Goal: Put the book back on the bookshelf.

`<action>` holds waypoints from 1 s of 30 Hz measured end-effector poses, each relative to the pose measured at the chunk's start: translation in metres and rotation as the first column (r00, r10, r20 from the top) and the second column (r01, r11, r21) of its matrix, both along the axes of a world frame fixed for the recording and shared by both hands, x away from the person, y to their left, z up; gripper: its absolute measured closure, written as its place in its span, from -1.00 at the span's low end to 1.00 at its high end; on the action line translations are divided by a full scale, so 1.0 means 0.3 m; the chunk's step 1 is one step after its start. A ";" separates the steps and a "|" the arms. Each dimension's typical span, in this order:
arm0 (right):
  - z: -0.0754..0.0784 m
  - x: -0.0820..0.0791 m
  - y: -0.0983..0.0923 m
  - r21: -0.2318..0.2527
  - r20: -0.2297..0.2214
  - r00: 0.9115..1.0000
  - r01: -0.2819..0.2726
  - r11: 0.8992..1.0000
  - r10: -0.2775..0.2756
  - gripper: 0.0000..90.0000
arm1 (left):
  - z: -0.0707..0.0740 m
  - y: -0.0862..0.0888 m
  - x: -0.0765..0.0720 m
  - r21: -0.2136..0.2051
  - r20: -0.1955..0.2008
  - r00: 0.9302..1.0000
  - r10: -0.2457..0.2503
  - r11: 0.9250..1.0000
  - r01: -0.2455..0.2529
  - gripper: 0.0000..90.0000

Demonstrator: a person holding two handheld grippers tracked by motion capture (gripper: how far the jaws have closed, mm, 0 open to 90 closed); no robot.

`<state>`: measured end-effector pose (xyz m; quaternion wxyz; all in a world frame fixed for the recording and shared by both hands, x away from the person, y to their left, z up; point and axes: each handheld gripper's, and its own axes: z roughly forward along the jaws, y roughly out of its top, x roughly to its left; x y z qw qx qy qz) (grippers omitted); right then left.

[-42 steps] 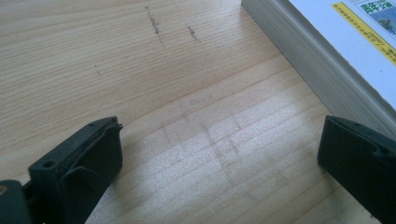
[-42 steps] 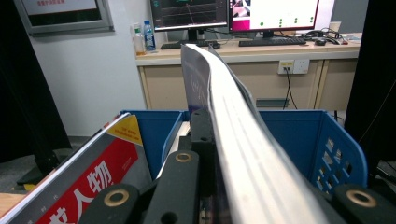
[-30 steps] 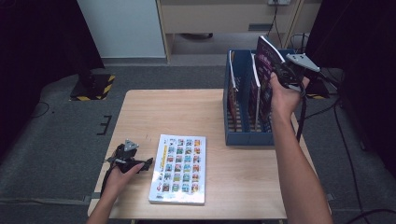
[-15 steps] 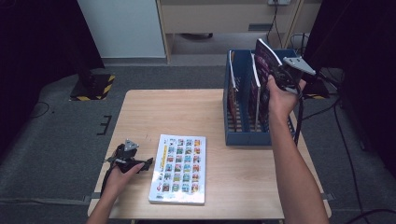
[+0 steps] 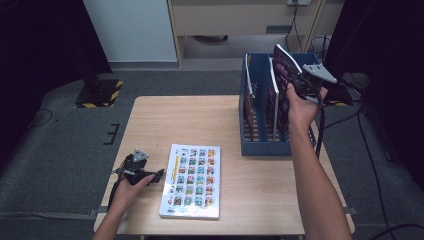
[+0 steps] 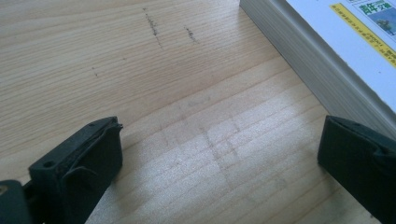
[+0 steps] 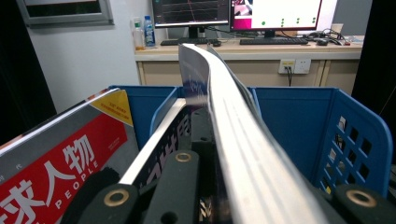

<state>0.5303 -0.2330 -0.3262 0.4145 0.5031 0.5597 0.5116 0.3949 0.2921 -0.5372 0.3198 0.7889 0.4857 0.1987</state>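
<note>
Presently catalogued, from the high view: right hand-held gripper [image 5: 296,85] raised over the blue file rack [image 5: 265,145] at the far right of the bench [image 5: 200,120], jaws closed narrow on a dark purple magazine [image 5: 281,65]; magazine upright, tilted, upper end well above the rack's rim, lower end down in the right-hand slot; grey three-cornered plate on top of that hand-held gripper, cable trailing down the right side of the bench. Same magazine [image 7: 219,121] in the right gripper view, seen edge-on and bowed, pressed between the two black jaws, blue rack wall [image 7: 299,126] behind and to the right; beside it a second dark magazine [image 7: 159,140] standing in the neighbouring slot, and a red-and-yellow magazine [image 7: 60,154] with white lettering leaning further left. Left hand-held gripper [image 5: 159,174] low at the near left of the bench, held level, jaws spread wide with nothing between them; jaw tips just beside the left edge of a thick white book [image 5: 192,181] lying flat, cover a grid of small coloured pictures. Left gripper view: bare pale wood [image 6: 187,116] with faint dark scratches between the open jaws, page block of the thick book [image 6: 322,60] running along the upper right, one jaw close to it, contact not possible to tell. Beyond the bench: grey carpet floor [image 5: 60,150]; desk with monitors [image 7: 233,14] and a bottle [image 7: 149,32] against the far wall.
</note>
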 end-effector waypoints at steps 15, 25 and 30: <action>-0.048 -0.012 -0.006 -0.003 -0.004 1.000 0.001 1.000 -0.001 0.87 | 0.000 0.000 0.000 0.001 0.001 1.000 0.000 1.000 0.000 -1.00; -0.113 -0.005 -0.012 0.003 -0.016 1.000 0.009 1.000 -0.009 0.87 | 0.000 -0.001 0.001 0.001 0.002 1.000 -0.002 1.000 0.002 -1.00; -0.127 -0.001 -0.015 0.004 -0.018 1.000 0.011 1.000 -0.011 0.87 | 0.000 -0.001 0.001 0.000 0.002 1.000 -0.002 1.000 0.002 -1.00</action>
